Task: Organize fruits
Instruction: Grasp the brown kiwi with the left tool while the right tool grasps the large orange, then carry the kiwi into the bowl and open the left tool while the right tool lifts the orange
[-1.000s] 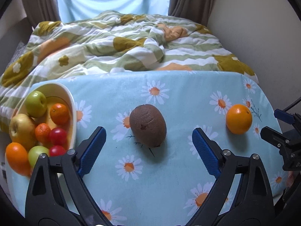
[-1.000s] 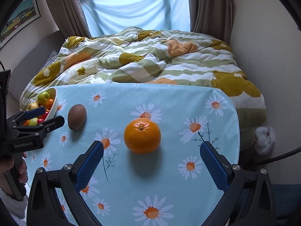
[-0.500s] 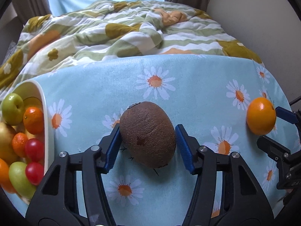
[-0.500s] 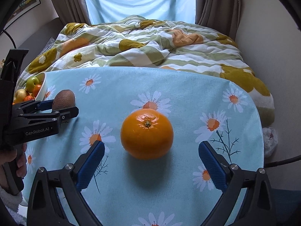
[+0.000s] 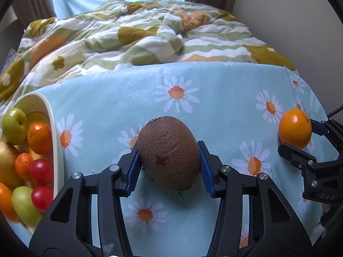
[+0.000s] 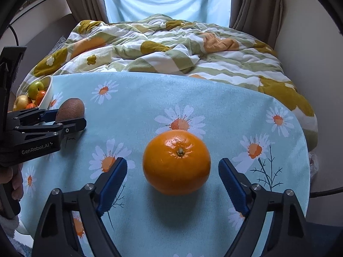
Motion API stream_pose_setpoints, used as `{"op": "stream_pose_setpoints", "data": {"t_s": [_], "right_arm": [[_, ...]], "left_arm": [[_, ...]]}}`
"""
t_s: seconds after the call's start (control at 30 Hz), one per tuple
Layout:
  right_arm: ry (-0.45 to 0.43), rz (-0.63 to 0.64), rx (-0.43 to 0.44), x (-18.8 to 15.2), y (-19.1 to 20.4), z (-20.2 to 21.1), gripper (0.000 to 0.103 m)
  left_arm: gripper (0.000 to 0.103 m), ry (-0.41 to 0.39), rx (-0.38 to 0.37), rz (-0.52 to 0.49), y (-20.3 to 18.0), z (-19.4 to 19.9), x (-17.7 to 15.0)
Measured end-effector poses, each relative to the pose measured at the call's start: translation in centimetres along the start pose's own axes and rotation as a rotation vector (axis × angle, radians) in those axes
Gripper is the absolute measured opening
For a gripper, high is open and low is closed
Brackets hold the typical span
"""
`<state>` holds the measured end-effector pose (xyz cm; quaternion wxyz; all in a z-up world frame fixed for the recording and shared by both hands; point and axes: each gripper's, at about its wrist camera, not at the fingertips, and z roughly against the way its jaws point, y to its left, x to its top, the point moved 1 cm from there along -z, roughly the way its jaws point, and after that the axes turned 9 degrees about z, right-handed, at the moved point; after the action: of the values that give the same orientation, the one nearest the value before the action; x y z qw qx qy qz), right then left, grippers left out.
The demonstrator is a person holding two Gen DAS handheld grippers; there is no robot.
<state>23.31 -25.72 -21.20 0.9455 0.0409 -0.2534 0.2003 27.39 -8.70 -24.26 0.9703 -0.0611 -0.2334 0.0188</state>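
Note:
A brown kiwi (image 5: 169, 154) lies on the daisy-print blue tablecloth (image 5: 214, 90). My left gripper (image 5: 169, 167) is closing around it, and both blue pads touch its sides. A large orange (image 6: 176, 161) sits further right on the cloth, between the fingers of my right gripper (image 6: 172, 182). Those jaws are closing too, with a gap still showing on each side of the fruit. At the table's left stands a white bowl (image 5: 54, 128) with green apples, small oranges and red fruits. The right wrist view shows the left gripper (image 6: 68, 118) around the kiwi (image 6: 71, 109).
A bed with a rumpled green, white and orange duvet (image 5: 139, 32) runs along the table's far edge, under a curtained window. A wall stands close on the right. The cloth's rounded right edge (image 6: 304, 150) drops off near the orange. A hand (image 6: 15, 182) holds the left gripper's handle.
Both grippers sank toward the table and closed in. The left jaws went from wide apart to touching the kiwi. The right jaws narrowed around the orange without reaching it.

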Motion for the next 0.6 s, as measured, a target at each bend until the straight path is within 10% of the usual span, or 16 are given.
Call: {"op": "stream_pose_setpoints", "data": {"t_s": [0.27, 0.6], "right_arm": [[-0.002, 0.014, -0.015, 0.2, -0.1, -0.4, 0.057], [-0.034, 0.047, 0.01, 0.3, 0.6, 1.5, 0.056]], "left_arm": [[0.054, -0.013, -0.009, 0.021, 0.3, 0.7, -0.9], [0.054, -0.066, -0.023, 0.053, 0.2, 3.9, -2.1]]}}
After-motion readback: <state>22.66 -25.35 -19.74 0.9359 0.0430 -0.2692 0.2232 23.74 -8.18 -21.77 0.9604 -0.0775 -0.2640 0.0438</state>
